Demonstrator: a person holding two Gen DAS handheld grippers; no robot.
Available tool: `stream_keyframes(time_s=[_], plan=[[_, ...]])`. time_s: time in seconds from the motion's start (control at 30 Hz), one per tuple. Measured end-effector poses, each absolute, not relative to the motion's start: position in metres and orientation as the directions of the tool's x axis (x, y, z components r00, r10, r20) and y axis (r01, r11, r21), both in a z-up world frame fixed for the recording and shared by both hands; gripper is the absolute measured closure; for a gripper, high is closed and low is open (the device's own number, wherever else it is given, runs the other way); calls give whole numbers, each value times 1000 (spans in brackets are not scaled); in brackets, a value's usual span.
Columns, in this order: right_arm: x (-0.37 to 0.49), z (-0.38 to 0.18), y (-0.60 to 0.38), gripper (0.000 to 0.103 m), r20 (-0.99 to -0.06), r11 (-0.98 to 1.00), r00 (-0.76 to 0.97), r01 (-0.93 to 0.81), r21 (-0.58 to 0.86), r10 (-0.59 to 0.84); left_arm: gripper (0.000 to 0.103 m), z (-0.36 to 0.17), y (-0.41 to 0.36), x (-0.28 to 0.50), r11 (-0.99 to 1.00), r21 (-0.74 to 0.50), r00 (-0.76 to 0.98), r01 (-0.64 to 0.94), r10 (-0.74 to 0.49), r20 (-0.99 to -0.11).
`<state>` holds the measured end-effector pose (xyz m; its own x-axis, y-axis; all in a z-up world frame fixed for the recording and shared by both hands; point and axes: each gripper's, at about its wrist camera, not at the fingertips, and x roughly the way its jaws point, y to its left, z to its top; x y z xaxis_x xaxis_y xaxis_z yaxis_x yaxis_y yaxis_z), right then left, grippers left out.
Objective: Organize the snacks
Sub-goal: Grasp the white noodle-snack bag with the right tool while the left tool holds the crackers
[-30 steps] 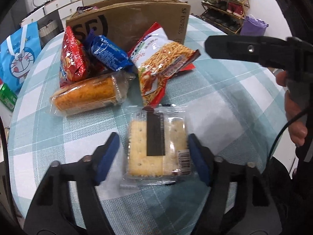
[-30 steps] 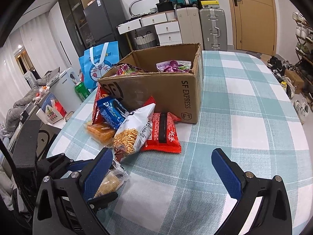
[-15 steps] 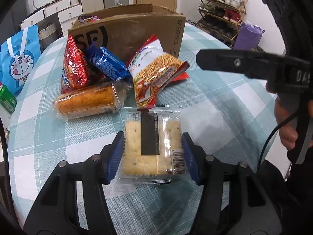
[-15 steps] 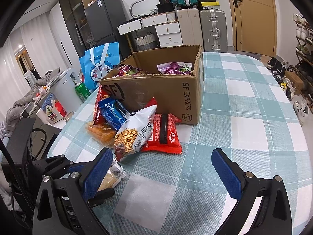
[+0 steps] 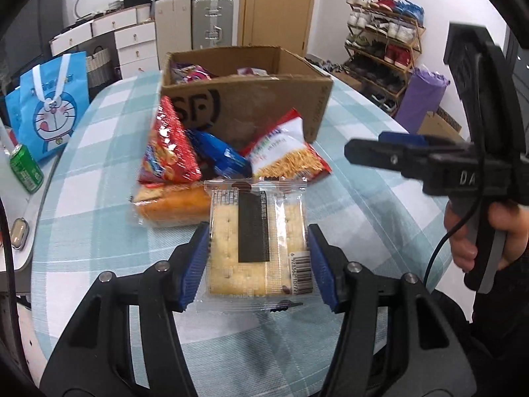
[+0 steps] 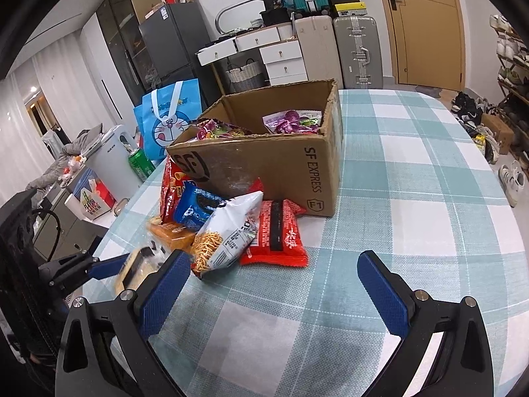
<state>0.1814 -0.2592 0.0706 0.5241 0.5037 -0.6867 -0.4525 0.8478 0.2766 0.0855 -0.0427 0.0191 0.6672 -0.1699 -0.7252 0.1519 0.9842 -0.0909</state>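
Observation:
My left gripper (image 5: pixel 258 261) is shut on a clear-wrapped cracker pack (image 5: pixel 258 248) with a black label, held a little above the checked tablecloth (image 5: pixel 370 218). The same pack (image 6: pixel 135 268) shows at the left of the right wrist view, between blue pads. Behind it lie a snack pile: a red chip bag (image 5: pixel 168 152), a blue cookie pack (image 5: pixel 218 154), a noodle-snack bag (image 5: pixel 287 155) and an orange cake pack (image 5: pixel 172 206). An open cardboard box (image 5: pixel 251 99) with snacks inside stands beyond. My right gripper (image 6: pixel 269 292) stands open over bare cloth, holding nothing.
A red flat packet (image 6: pixel 276 231) lies by the box's corner. A green can (image 5: pixel 25 172) and a blue cartoon bag (image 5: pixel 49 106) sit off the table's left edge. A person's hand (image 5: pixel 476 231) holds the right gripper's handle at right. A shoe rack (image 5: pixel 383 46) stands beyond.
The left gripper's jaws closed on the cracker pack and lifted it off the cloth toward the snack pile. The right gripper stayed where it was.

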Motion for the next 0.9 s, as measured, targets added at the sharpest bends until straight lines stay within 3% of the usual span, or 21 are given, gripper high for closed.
stream_keyframes(time_s=[0.57, 0.73, 0.9], plan=[[190, 50, -210, 3, -672, 780, 444, -522, 344, 593, 48, 25, 3, 88, 994, -110, 700, 22, -94, -708], [199, 44, -210, 14, -662, 779, 438, -490, 390, 607, 48, 24, 8, 89, 994, -111, 701, 8, -84, -709], [201, 37, -201, 16, -674, 772, 414, -499, 395, 612, 48, 24, 8, 91, 993, -114, 701, -2, -80, -709]])
